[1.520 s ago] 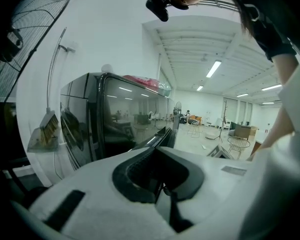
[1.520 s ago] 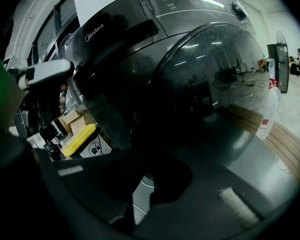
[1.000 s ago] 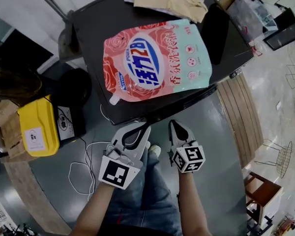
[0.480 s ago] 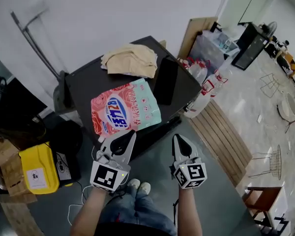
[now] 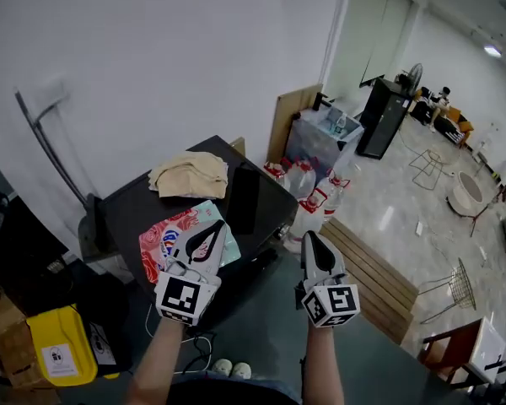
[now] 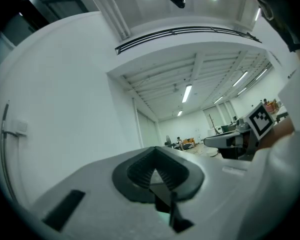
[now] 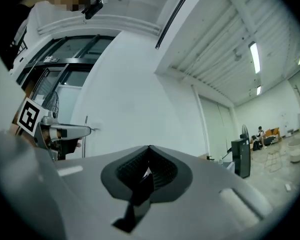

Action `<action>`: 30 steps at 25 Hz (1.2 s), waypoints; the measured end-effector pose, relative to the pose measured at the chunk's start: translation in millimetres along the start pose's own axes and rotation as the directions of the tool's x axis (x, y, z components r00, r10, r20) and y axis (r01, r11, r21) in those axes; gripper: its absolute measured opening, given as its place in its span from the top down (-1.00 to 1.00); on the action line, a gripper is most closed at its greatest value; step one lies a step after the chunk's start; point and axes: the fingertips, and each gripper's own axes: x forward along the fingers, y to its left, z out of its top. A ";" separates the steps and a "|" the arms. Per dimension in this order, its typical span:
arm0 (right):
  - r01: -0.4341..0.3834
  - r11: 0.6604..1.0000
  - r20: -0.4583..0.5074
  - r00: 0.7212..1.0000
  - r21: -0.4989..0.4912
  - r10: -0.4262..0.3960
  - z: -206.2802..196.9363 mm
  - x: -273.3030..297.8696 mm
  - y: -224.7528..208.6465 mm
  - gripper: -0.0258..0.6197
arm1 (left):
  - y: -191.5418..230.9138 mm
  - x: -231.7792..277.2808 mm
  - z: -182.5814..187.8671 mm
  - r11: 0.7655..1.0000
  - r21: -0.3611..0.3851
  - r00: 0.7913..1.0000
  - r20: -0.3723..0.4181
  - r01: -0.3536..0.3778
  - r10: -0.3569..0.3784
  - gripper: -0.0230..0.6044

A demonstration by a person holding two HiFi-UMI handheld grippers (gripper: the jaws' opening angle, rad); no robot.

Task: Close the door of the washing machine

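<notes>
Listing from the head view, near to far.

Left gripper [image 5: 211,229], grey-and-black two-jaw hand tool: held up in front of the body, jaws closed tip to tip, nothing between them.

Right gripper [image 5: 311,241], same make: held beside the left one and apart from it, jaws likewise pressed together and empty.

Black box-shaped washing machine [image 5: 126,209]: stands against the white wall [image 5: 194,57], below and beyond both grippers, touched by neither. Door not distinguishable from this angle; open or closed cannot be told.

On its flat top:
- crumpled beige cloth [image 5: 188,175] at the far edge
- pink-and-teal plastic detergent pouch [image 5: 156,245] lying flat at the near edge, partly hidden behind the left gripper
- flat black rectangular slab [image 5: 243,197] just right of the pouch

Left of the machine, low down: yellow hard plastic case [image 5: 57,344].

Right of the machine:
- clear plastic water bottles with red caps [image 5: 302,178]
- plain wooden board [image 5: 293,116] leaning on the wall
- slatted wooden platform [image 5: 373,278]
</notes>
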 end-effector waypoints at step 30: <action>0.097 0.995 0.034 0.995 -0.011 -0.096 17.5 -18.9 -27.5 0.88 | -10.3 22.0 -0.5 1.000 -0.019 1.000 -0.011 -0.001 0.001 0.90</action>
